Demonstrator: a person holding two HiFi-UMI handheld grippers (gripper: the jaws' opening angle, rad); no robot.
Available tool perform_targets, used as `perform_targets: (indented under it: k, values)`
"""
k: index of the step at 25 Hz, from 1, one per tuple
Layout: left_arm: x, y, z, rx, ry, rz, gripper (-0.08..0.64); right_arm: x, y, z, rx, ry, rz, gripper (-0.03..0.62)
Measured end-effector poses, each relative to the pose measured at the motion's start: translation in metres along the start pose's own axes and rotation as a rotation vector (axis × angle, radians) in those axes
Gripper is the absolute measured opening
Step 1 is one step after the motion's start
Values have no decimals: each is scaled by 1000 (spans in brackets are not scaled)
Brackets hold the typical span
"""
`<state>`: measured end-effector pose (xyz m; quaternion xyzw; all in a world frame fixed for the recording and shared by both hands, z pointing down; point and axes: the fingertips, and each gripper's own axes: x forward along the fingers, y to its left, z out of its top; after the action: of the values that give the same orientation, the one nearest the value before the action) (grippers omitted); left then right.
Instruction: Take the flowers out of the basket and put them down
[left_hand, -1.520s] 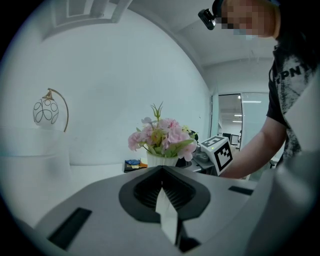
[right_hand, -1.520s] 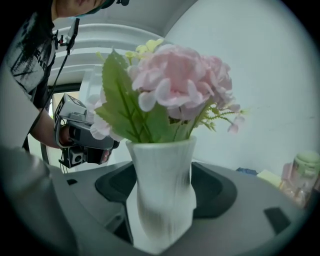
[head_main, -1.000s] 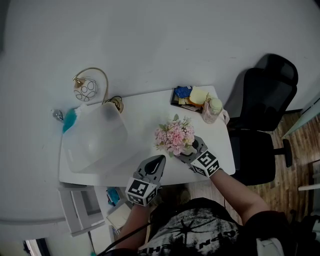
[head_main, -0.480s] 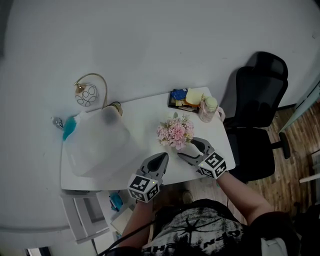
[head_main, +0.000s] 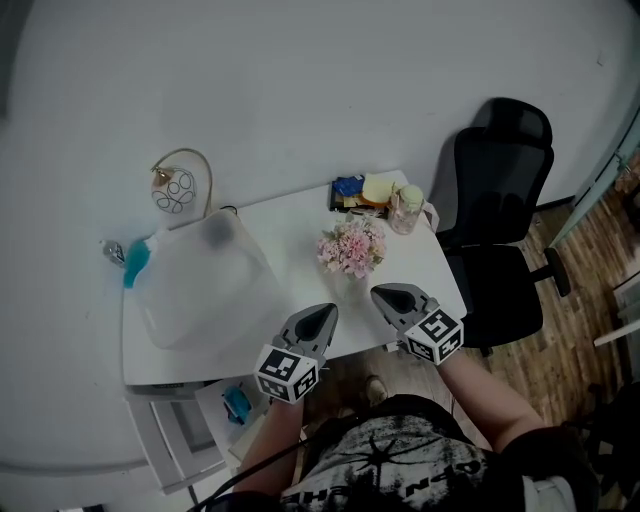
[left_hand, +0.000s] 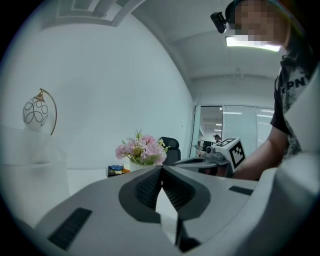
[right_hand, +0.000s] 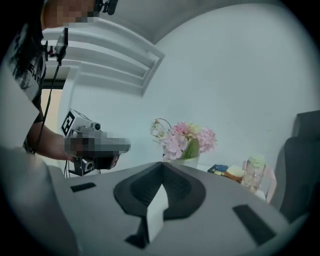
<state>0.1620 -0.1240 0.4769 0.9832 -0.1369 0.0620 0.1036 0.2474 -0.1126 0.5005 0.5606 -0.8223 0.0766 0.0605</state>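
Note:
A bunch of pink flowers (head_main: 352, 248) stands upright in a small white pot on the white table (head_main: 300, 235), right of the middle. The pale translucent basket (head_main: 200, 282) sits on the table's left half, apart from the flowers. Both grippers hang near the table's front edge, short of the flowers. My left gripper (head_main: 324, 311) is shut and holds nothing. My right gripper (head_main: 381, 292) is also shut and empty. The flowers (left_hand: 141, 148) show ahead in the left gripper view, with the right gripper (left_hand: 216, 155) beside them. The right gripper view shows the flowers (right_hand: 187, 139) and the left gripper (right_hand: 95, 148).
A black office chair (head_main: 495, 205) stands right of the table. At the back right corner lie a dark tray with yellow and blue items (head_main: 362, 192) and a clear bottle (head_main: 406, 209). A gold-arched ornament (head_main: 178, 186) and a teal object (head_main: 137, 262) are at the back left.
My right gripper has let go of the flowers, drawn back toward the person and shut. The flowers stay standing on the table. The left gripper has barely moved.

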Motion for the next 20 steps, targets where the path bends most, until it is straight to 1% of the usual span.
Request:
perform_targets:
  k: [6,15,20]
  values:
    - [-23,-7,-5,27,8,-25,15,-11,37,9,-58,6,1,15]
    - [-49,-16,-8,55,8,-53,14,-17,68,8,-65,3,-14,15]
    - [-61,-16,-13,55,11,-57,15,-16,81,7,-76,7,-19,15]
